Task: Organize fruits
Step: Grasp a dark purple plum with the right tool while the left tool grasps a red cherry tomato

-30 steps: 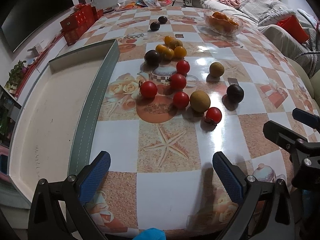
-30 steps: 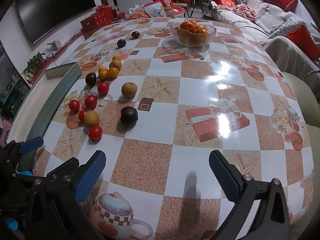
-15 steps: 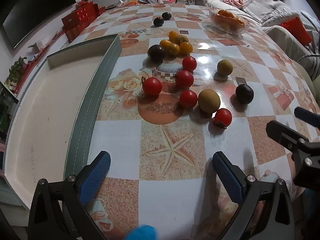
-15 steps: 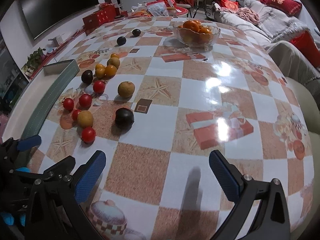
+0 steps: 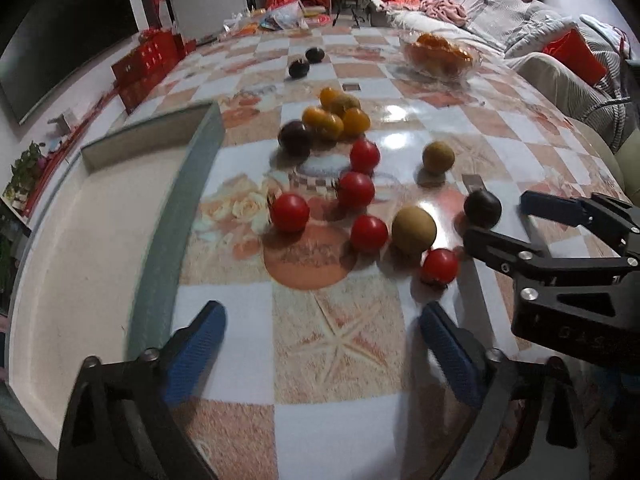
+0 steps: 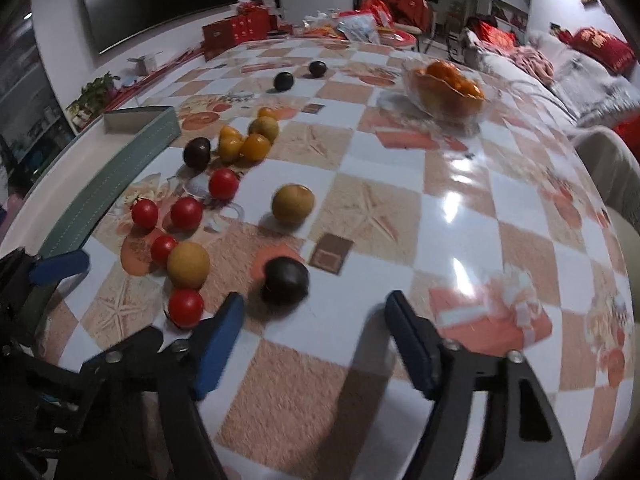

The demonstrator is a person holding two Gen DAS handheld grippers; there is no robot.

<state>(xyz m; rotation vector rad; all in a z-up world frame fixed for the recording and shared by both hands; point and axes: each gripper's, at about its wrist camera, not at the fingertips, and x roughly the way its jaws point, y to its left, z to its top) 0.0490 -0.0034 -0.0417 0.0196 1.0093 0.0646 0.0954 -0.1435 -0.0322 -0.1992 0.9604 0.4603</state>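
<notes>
Loose fruit lies on the checked tablecloth: several red tomatoes (image 5: 289,213), two tan round fruits (image 5: 413,229), a heap of small orange fruits (image 5: 334,118) and dark plums (image 5: 295,139). My left gripper (image 5: 324,344) hovers over bare cloth short of the tomatoes, its jaws closing slightly with nothing between them. My right gripper (image 6: 314,312) is closing too. The nearest dark plum (image 6: 286,280) sits just beyond its fingertips, closer to the left finger, and the pads do not touch it. From the left wrist view that same plum (image 5: 482,209) appears beside the right gripper's fingers (image 5: 552,209).
A shallow white tray with a green rim (image 5: 176,216) lies left of the fruit. A glass bowl of oranges (image 6: 450,88) stands at the far right, and two more dark plums (image 6: 284,81) lie far back. A sofa with red cushions runs along the right edge.
Both views have closed in on the fruit. The right gripper's fingers have drawn much nearer together and moved up to the nearest dark plum. The left fingers narrowed slightly.
</notes>
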